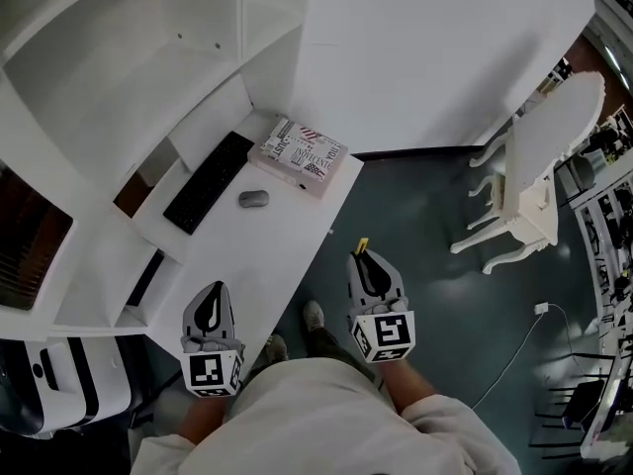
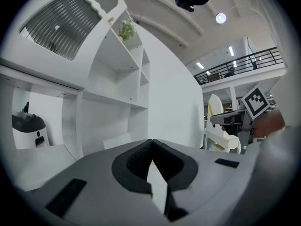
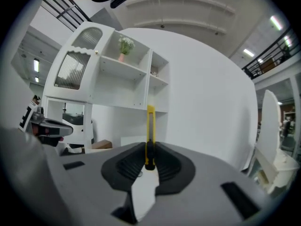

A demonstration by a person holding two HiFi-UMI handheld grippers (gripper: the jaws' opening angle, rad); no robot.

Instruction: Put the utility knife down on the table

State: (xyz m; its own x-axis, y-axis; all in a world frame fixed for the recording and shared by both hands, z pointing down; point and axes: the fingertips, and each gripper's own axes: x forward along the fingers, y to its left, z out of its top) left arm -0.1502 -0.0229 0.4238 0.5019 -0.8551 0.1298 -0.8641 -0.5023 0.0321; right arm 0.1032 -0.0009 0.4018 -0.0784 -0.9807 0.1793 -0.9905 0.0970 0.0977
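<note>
A yellow utility knife [image 1: 362, 246] [image 3: 150, 126] stands upright between the jaws of my right gripper [image 1: 364, 261] [image 3: 149, 149], which is shut on its lower end. Its slim yellow body sticks out past the fingertips. In the head view this gripper hovers over the dark floor, just right of the white table [image 1: 287, 255] and its front edge. My left gripper [image 1: 214, 295] [image 2: 151, 144] is over the near part of the table, its jaws pressed together with nothing held.
Further along the table lie a black keyboard [image 1: 208, 181], a grey mouse [image 1: 253, 198] and a patterned box [image 1: 304, 155]. White shelving [image 3: 122, 74] rises behind. A white chair [image 1: 534, 166] stands to the right, and a cable with a plug [image 1: 542, 308] lies on the floor.
</note>
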